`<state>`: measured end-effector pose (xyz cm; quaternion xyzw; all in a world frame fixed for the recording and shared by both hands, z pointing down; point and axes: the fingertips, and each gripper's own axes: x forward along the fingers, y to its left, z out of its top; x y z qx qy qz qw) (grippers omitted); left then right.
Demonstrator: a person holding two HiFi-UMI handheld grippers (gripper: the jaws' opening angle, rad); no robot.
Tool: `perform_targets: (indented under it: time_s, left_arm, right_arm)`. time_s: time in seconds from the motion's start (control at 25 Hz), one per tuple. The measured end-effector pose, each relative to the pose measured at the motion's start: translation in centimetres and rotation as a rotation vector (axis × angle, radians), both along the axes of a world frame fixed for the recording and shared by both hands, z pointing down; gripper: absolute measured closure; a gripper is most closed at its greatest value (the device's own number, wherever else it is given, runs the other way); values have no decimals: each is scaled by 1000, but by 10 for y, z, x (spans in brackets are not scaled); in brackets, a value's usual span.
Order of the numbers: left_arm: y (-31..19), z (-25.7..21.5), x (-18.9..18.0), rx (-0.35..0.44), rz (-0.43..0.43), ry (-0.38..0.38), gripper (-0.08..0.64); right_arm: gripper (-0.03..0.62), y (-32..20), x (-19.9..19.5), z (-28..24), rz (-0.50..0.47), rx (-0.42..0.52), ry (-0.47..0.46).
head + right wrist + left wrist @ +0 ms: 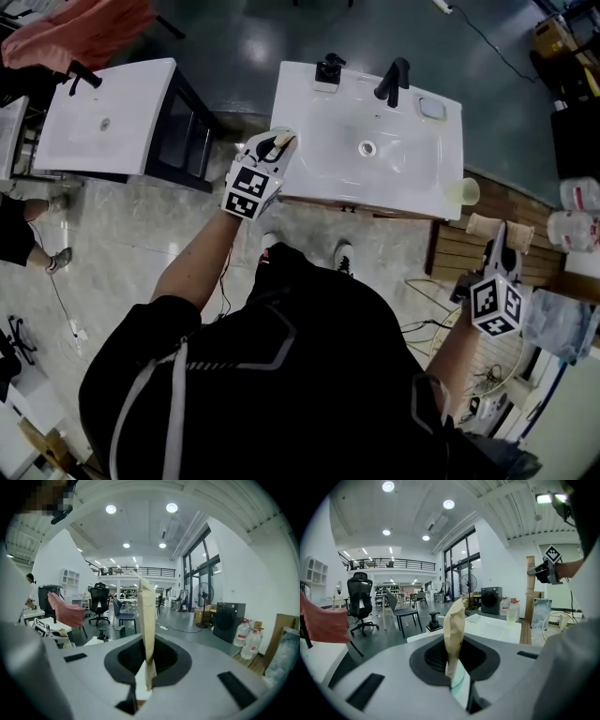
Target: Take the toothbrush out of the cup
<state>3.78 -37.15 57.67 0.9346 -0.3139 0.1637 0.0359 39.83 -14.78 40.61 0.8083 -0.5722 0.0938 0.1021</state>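
Left gripper (280, 142) and right gripper (146, 603) are hovering clenched, empty; bumping the cup (466, 191) at right could topple it.

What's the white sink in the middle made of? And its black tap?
The sink looks like glossy white ceramic, maybe resin: smooth, with soft reflections. The tap looks like matte black metal, probably coated: dark, hardly any shine.

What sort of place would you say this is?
Probably an open office or lab hall, not a real bathroom: freestanding washbasins on a polished floor, an office chair and desks behind, and a railed balcony above.
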Motion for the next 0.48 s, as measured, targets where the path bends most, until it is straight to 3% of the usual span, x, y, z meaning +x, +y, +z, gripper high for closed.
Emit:
perform_targets:
  time_s: [0.48]
  left_arm:
    - [-6,-39,-2,29,-76,3,525]
  right_arm:
    - [571,4,23,-10,-32,54,-27]
